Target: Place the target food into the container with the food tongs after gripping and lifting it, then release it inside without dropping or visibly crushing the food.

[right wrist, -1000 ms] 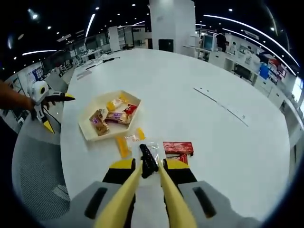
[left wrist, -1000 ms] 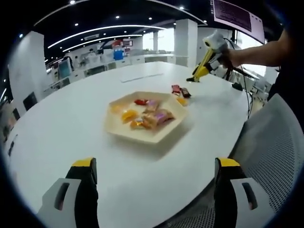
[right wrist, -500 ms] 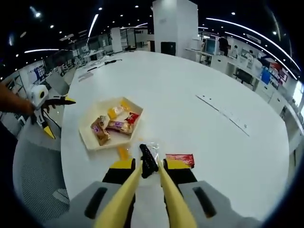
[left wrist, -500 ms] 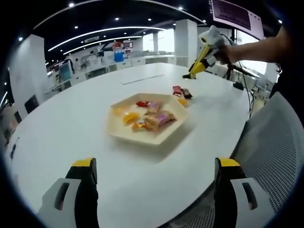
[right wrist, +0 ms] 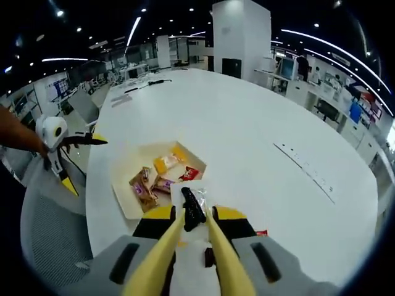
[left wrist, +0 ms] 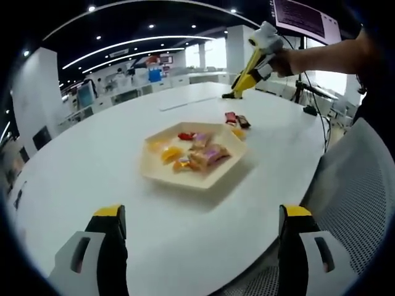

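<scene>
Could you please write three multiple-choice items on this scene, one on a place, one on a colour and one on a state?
1. Where does the tray stand?
A. on the white table
B. on a chair
C. on the floor

2. What colour are the arms of the food tongs?
A. blue
B. yellow
C. green

3. How do the left gripper's jaws stand?
A. shut on a snack
B. shut on nothing
C. wide apart, with nothing between them

Answers:
1 A, the left gripper view shows the tray flat on the table top.
2 B, the right gripper view shows two yellow arms running forward to a clear packet at their tips.
3 C, the table shows between the two jaws.
</scene>
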